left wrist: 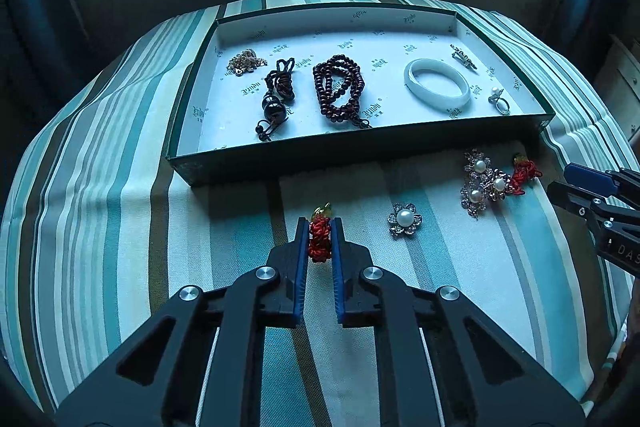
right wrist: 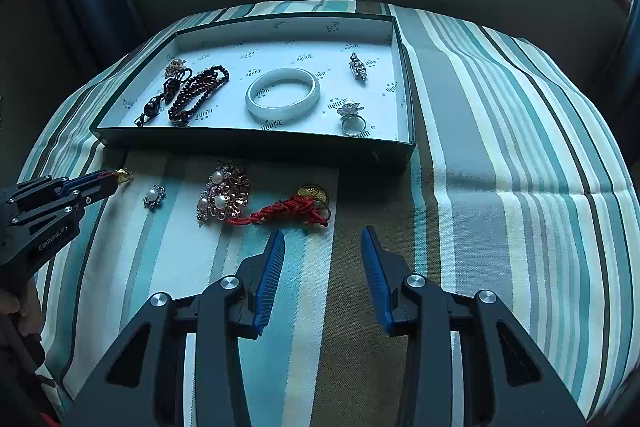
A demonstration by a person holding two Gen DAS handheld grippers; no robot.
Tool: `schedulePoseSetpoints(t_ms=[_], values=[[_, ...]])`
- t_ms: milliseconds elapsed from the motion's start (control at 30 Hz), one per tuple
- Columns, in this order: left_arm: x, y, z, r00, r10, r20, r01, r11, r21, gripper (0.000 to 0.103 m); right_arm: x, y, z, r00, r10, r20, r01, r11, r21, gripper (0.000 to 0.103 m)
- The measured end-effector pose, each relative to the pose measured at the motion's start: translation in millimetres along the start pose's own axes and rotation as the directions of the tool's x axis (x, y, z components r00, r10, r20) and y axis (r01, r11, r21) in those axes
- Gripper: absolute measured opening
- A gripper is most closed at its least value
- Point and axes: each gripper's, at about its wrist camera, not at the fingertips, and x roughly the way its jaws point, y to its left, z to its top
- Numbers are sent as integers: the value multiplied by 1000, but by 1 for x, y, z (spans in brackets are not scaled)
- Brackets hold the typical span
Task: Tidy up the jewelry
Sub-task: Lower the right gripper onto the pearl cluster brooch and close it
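Observation:
My left gripper (left wrist: 320,227) is shut on a red knotted cord charm (left wrist: 319,242) with a gold bead at its tip, just in front of the dark green tray (left wrist: 360,151). The same gripper (right wrist: 110,183) shows at the left of the right wrist view, the gold bead poking past its tips. My right gripper (right wrist: 323,239) stands open over bare cloth, near a second red knotted charm (right wrist: 292,211). A cluster of pearl flower brooches (right wrist: 222,197) and a single pearl brooch (right wrist: 154,195) lie on the cloth.
The tray holds a gold chain (left wrist: 245,61), a dark pendant (left wrist: 276,99), a dark red bead string (left wrist: 340,87), a white bangle (left wrist: 438,85), a brooch (left wrist: 464,57) and a pearl ring (left wrist: 500,101). A striped cloth (right wrist: 500,147) covers the table.

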Motion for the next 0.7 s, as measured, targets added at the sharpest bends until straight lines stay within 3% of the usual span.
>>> schedulePoseSetpoints(t_ms=[300, 700], values=[[-17, 21, 1, 999, 40, 34, -39, 999, -37, 11, -1, 19, 13, 999, 27, 22, -26, 999, -26, 40], [-21, 50, -3, 997, 68, 36, -64, 993, -104, 11, 30, 59, 34, 995, 98, -14, -99, 990, -97, 40]])
